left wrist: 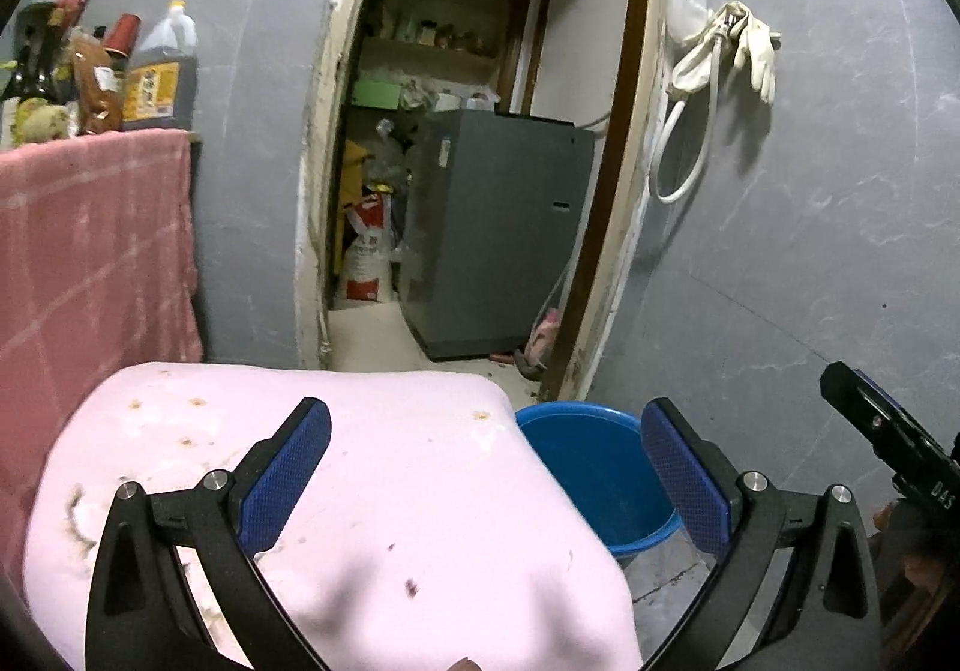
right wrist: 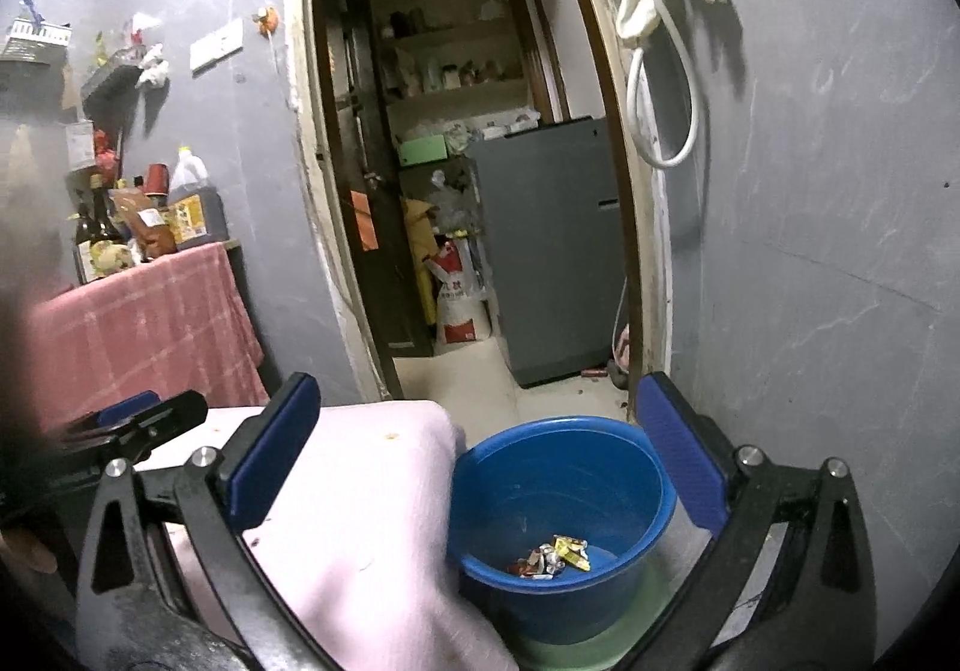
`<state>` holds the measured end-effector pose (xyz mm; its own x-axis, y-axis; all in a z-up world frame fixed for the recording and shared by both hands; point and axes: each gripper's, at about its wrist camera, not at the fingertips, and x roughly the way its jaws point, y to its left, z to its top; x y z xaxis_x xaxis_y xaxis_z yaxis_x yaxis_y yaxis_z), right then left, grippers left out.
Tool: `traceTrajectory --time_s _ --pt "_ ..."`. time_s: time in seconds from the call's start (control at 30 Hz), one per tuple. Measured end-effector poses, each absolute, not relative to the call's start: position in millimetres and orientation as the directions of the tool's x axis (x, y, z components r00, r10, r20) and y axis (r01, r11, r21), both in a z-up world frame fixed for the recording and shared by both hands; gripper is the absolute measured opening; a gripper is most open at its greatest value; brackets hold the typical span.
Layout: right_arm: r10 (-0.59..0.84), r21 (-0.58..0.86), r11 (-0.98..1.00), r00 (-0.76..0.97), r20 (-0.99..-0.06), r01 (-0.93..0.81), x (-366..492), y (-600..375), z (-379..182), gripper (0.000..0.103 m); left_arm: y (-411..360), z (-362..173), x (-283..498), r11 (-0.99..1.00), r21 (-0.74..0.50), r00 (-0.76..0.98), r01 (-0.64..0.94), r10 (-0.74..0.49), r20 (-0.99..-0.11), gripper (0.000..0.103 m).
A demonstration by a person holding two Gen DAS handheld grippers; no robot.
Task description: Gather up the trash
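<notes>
Your right wrist view alone looks down into the round blue plastic bucket point(right wrist: 561, 497), lower centre, where crumpled yellow, red and silver wrappers point(right wrist: 555, 556) lie on its bottom. Your left view shows only the bucket's far wall beside the pale pink stained cloth point(left wrist: 372, 491). Your left gripper point(left wrist: 486, 467) and right gripper point(right wrist: 474, 449) both gape wide, grasping nothing.

A blue plastic bucket point(right wrist: 561, 527) stands upright on the floor, just beside the far right corner of a table under a stained pale pink cloth point(right wrist: 372, 515), near the grey wall and the doorway. Its mouth is open. On its bottom lies a small heap of crumpled wrappers point(right wrist: 555, 556), yellow, silver and red, towards the near side; the rest of the bottom is bare.
</notes>
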<state>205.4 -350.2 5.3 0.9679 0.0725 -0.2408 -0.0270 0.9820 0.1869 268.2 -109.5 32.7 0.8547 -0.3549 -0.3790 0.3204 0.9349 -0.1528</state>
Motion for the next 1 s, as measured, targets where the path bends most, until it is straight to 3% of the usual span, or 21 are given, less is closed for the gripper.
traceTrajectory --time_s 0.57,1.0 --pt "0.079 0.169 0.985 0.977 -0.198 -0.046 118.5 -320.4 15.4 0.103 -79.4 41.3 167.7 0.950 -0.119 0.897 0.289 -0.312 -0.314 0.101" --pt "0.073 0.129 0.990 0.977 -0.201 -0.048 71.2 -291.3 -12.6 0.103 -65.9 17.5 117.9 0.956 -0.113 0.906 0.273 -0.294 -0.303 0.101"
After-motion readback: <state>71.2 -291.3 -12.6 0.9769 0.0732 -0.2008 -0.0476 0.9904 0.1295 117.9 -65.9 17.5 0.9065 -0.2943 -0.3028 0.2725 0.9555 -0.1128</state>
